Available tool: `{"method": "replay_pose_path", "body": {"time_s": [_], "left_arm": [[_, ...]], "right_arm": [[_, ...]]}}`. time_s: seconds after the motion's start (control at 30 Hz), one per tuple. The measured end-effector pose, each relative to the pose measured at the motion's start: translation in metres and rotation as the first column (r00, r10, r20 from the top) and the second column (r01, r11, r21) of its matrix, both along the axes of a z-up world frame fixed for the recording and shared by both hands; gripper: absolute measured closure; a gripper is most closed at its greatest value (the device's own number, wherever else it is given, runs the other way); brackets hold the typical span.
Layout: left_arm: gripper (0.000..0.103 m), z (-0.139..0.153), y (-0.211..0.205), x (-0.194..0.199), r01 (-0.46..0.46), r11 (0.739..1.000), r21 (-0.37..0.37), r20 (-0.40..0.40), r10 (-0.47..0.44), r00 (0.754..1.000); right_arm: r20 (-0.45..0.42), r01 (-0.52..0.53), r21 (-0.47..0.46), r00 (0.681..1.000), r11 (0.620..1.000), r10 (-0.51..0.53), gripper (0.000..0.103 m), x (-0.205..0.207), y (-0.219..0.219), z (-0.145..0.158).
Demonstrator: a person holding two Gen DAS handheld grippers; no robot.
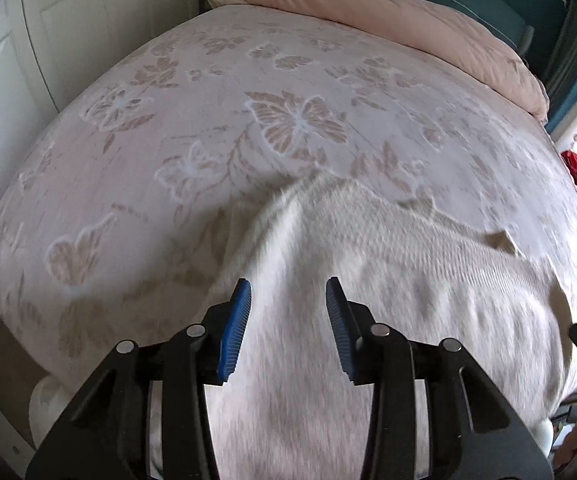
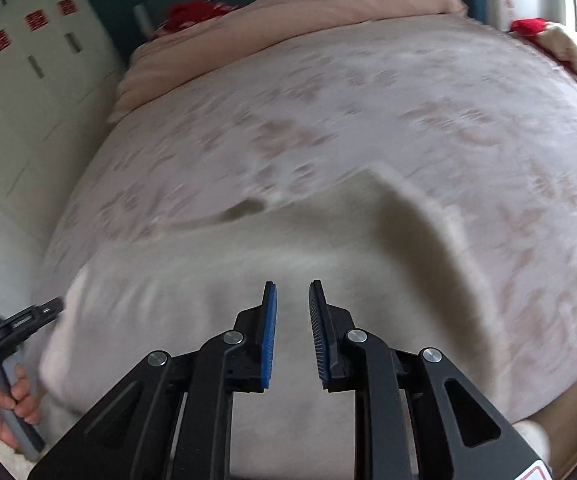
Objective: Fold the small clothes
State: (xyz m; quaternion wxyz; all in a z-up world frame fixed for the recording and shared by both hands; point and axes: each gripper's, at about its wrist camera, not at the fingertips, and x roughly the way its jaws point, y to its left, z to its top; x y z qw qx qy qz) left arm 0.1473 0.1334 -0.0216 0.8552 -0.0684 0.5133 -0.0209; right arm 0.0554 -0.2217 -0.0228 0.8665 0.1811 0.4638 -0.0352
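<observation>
Left wrist view: cream knit garment (image 1: 368, 280) on bed (image 1: 128, 160) spreads from 12 toward 3 o'clock beneath open, empty left hand-held gripper (image 1: 288, 292); right hand-held gripper (image 2: 292, 292) also open

Left gripper (image 1: 288, 286) and right gripper (image 2: 292, 286): jaws parted.

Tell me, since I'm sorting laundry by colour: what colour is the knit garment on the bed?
Cream-white garment, clearest in the left wrist view.
</observation>
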Motion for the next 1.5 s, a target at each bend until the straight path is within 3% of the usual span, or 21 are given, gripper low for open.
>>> {"method": "replay_pose_path", "body": {"time_s": [0.37, 0.6, 0.73, 0.83, 0.97, 1.07, 1.1, 1.17, 1.2, 1.23, 1.3, 1.37, 1.43, 1.5], "left_arm": [[0.062, -0.004, 0.017, -0.038, -0.004, 1.0, -0.024, -0.037, 0.003, 0.999], [0.056, -0.02, 0.031, -0.047, -0.015, 0.997, -0.073, -0.07, 0.01, 0.997], [0.056, -0.026, 0.034, -0.052, -0.012, 0.996, -0.085, -0.072, 0.006, 0.997], [0.053, -0.029, 0.04, -0.052, -0.013, 0.993, -0.114, -0.078, 0.004, 0.997], [0.053, -0.04, 0.046, -0.049, -0.022, 0.989, -0.144, -0.095, 0.008, 0.995], [0.053, -0.047, 0.048, -0.049, -0.022, 0.987, -0.159, -0.1, 0.006, 0.995], [0.053, -0.048, 0.047, -0.049, -0.017, 0.987, -0.157, -0.097, 0.001, 0.995], [0.053, -0.049, 0.045, -0.049, -0.003, 0.99, -0.142, -0.087, -0.01, 0.996], [0.053, -0.05, 0.044, -0.049, 0.005, 0.991, -0.137, -0.084, -0.017, 0.996], [0.053, -0.051, 0.045, -0.049, 0.006, 0.99, -0.141, -0.084, -0.018, 0.996], [0.052, -0.052, 0.048, -0.05, -0.005, 0.987, -0.161, -0.085, -0.009, 0.996], [0.051, -0.052, 0.051, -0.05, -0.036, 0.98, -0.195, -0.088, 0.019, 0.996], [0.048, -0.047, 0.056, -0.052, -0.057, 0.971, -0.233, -0.09, 0.037, 0.995], [0.037, -0.039, 0.066, -0.06, -0.098, 0.948, -0.304, -0.079, 0.077, 0.994]], "right_arm": [[-0.033, -0.166, 0.015, 0.985, 0.986, 0.167, 0.084, -0.007, 0.095, -0.009], [-0.08, -0.252, 0.013, 0.964, 0.968, 0.253, 0.083, 0.038, 0.13, -0.018], [-0.081, -0.307, -0.019, 0.949, 0.951, 0.305, 0.066, 0.08, 0.159, -0.018], [-0.097, -0.354, -0.017, 0.931, 0.935, 0.351, 0.062, 0.118, 0.189, -0.024], [-0.16, -0.423, -0.002, 0.894, 0.906, 0.418, 0.058, 0.164, 0.234, -0.049], [-0.216, -0.447, -0.021, 0.875, 0.894, 0.433, 0.046, 0.193, 0.263, -0.075], [-0.217, -0.451, -0.033, 0.874, 0.892, 0.434, 0.047, 0.196, 0.268, -0.079], [-0.21, -0.461, -0.081, 0.875, 0.884, 0.437, 0.06, 0.202, 0.278, -0.082], [-0.203, -0.467, -0.092, 0.873, 0.879, 0.443, 0.08, 0.203, 0.283, -0.077], [-0.173, -0.477, -0.066, 0.87, 0.876, 0.461, 0.092, 0.203, 0.285, -0.067], [-0.145, -0.489, -0.071, 0.867, 0.869, 0.476, 0.092, 0.204, 0.293, -0.061], [-0.225, -0.507, -0.099, 0.85, 0.856, 0.477, 0.089, 0.209, 0.297, -0.081], [-0.187, -0.459, -0.047, 0.877, 0.887, 0.443, 0.088, 0.206, 0.284, -0.071], [-0.117, -0.407, 0.014, 0.906, 0.913, 0.406, 0.087, 0.192, 0.264, -0.046]]}}
